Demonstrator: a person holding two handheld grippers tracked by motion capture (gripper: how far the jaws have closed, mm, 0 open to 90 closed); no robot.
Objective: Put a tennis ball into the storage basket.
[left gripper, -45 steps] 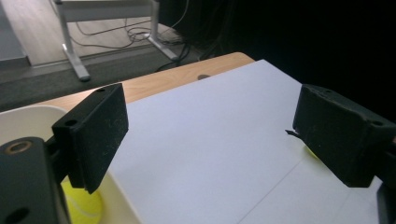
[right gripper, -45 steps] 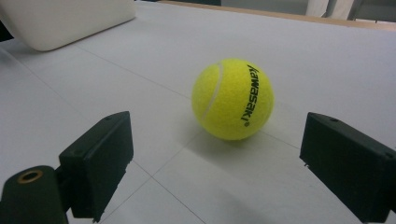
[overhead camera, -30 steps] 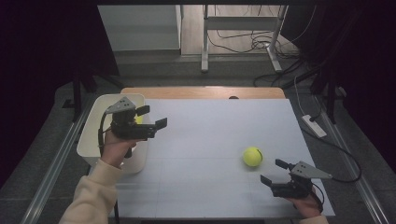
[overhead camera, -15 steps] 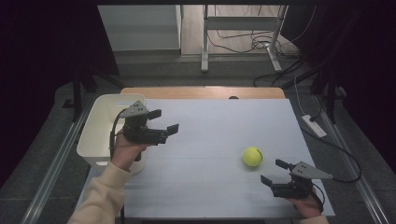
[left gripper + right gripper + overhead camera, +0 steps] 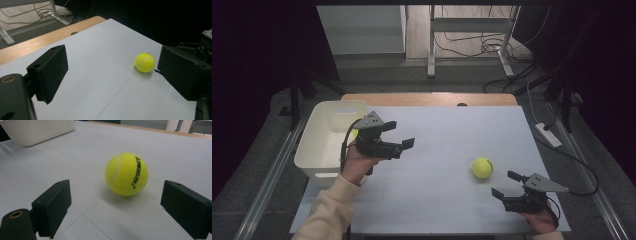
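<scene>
Okay, taking the tennis ball [image 5: 482,167] as the target. Resting on the white table [image 5: 437,130], straight ahead of the right gripper [image 5: 505,184], near its jaw tips but not yet between them. From the right gripper view: lined up close to centre of the gap, a touch toward the right-hand jaw. Both jaws spread wide, nothing in them, pads clear of the felt on either side. Gap looks wider than the ball, so probably room to slide in without a nudge.

Round, so no long axis to match; any roll of the wrist should do. Only the approach line matters: forward along the jaws, low over the table.

Left gripper [image 5: 399,134] also released and empty, held up off the table just in front of the white bin [image 5: 312,145]. Ball well apart from it, far ahead and off toward its right-hand jaw in the left gripper view.

Judging the right gripper much the nearer, so likely the one to make the pick. Main risk: clipping the ball with one pad and rolling it away before closing.
</scene>
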